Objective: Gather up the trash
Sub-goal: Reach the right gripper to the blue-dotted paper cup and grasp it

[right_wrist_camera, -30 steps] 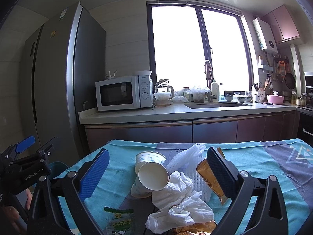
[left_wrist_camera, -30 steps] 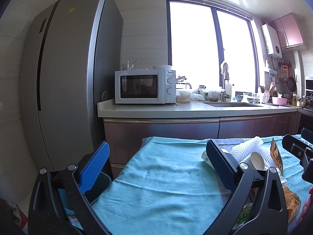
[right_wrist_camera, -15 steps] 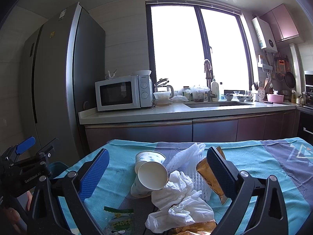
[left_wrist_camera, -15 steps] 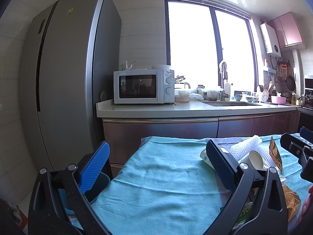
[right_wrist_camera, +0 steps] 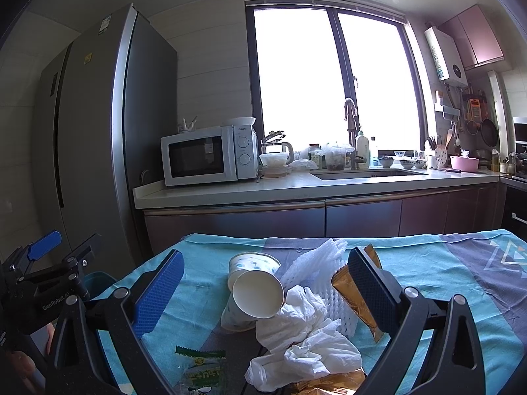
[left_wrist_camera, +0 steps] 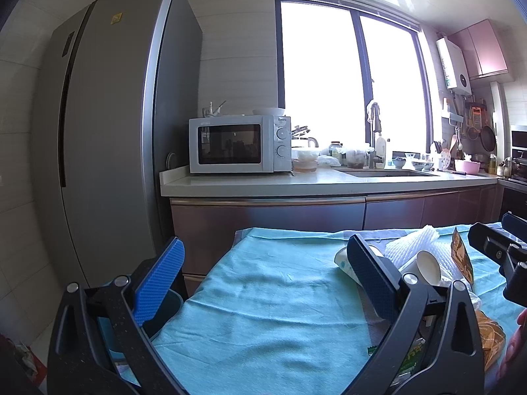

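A pile of trash lies on the teal tablecloth (right_wrist_camera: 428,273): paper cups (right_wrist_camera: 257,293) on their sides, crumpled white tissue (right_wrist_camera: 306,339), white foam netting (right_wrist_camera: 316,260), a gold snack wrapper (right_wrist_camera: 355,293) and a green packet (right_wrist_camera: 202,372). My right gripper (right_wrist_camera: 263,286) is open above the pile, its fingers on either side of the cups. My left gripper (left_wrist_camera: 263,273) is open and empty over the cloth's left end, left of the cups (left_wrist_camera: 425,265). A teal bin (left_wrist_camera: 164,309) stands beside the table, partly hidden behind the left finger.
A grey fridge (left_wrist_camera: 108,131) stands at left. A counter (left_wrist_camera: 329,184) behind the table carries a microwave (left_wrist_camera: 240,144), a sink and dishes. The left gripper also shows at the left edge of the right wrist view (right_wrist_camera: 42,273).
Both views have shifted very slightly. The grippers stay open and the trash has not moved.
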A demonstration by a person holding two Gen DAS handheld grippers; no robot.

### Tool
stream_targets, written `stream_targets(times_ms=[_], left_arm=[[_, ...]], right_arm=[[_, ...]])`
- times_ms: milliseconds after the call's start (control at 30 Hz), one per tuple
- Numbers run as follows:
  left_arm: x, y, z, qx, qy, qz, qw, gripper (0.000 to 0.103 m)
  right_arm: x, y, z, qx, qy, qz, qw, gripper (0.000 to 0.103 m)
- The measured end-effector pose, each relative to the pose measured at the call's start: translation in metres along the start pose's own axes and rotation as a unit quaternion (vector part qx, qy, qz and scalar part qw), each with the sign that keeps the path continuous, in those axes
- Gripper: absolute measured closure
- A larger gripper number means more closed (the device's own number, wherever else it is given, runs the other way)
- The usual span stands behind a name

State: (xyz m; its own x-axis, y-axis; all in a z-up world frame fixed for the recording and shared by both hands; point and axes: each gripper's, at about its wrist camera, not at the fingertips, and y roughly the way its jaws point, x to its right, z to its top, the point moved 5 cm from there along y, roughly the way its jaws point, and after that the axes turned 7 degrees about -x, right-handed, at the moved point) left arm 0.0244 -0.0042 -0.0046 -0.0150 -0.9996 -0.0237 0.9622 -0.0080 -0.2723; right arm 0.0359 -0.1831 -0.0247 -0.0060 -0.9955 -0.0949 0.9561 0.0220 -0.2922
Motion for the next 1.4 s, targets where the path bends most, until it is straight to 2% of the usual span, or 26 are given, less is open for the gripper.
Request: stream_targets(times_ms=[267,433,600,867,967,1033,1100,1133,1200,1400], left_arm=[[0.006,0.003,-0.003,-0.013,0.005,-0.019,0.9997,0.006],[0.021,0.01,-0.012,-0.04,0.023,-0.066,0.9968,0.006],[0.038,0.021,-0.025,-0.077,0.048,-0.124,0.9882,0.006],[0.073,0.036,-0.058,-0.148,0.087,-0.218,0.9609,0.006],[0.082,0.039,-0.071,-0.176,0.094,-0.241,0.9499,0.013],[0.086,0.044,-0.079,-0.2,0.092,-0.258,0.9408,0.022],[0.087,0.048,-0.086,-0.226,0.086,-0.277,0.9297,0.025],[0.088,0.051,-0.09,-0.237,0.081,-0.286,0.9249,0.031],[0.086,0.052,-0.094,-0.256,0.071,-0.303,0.9153,0.036],[0.088,0.058,-0.102,-0.284,0.052,-0.34,0.8951,0.059]], right_arm=[[0.004,0.002,-0.002,-0.004,0.003,0.005,1.0,0.007],[0.013,0.006,-0.007,-0.026,0.005,0.001,1.0,0.007],[0.033,0.016,-0.02,-0.067,0.022,-0.002,0.997,0.007],[0.035,0.033,-0.033,-0.116,0.027,0.026,0.993,0.007],[0.025,0.043,-0.032,-0.131,0.022,0.042,0.99,0.008],[0.018,0.052,-0.031,-0.142,0.014,0.051,0.988,0.009],[0.011,0.061,-0.03,-0.156,0.009,0.061,0.986,0.012],[0.008,0.067,-0.029,-0.166,0.009,0.067,0.984,0.012],[0.002,0.076,-0.029,-0.18,0.007,0.078,0.981,0.015],[-0.01,0.093,-0.031,-0.209,0.002,0.093,0.973,0.025]])
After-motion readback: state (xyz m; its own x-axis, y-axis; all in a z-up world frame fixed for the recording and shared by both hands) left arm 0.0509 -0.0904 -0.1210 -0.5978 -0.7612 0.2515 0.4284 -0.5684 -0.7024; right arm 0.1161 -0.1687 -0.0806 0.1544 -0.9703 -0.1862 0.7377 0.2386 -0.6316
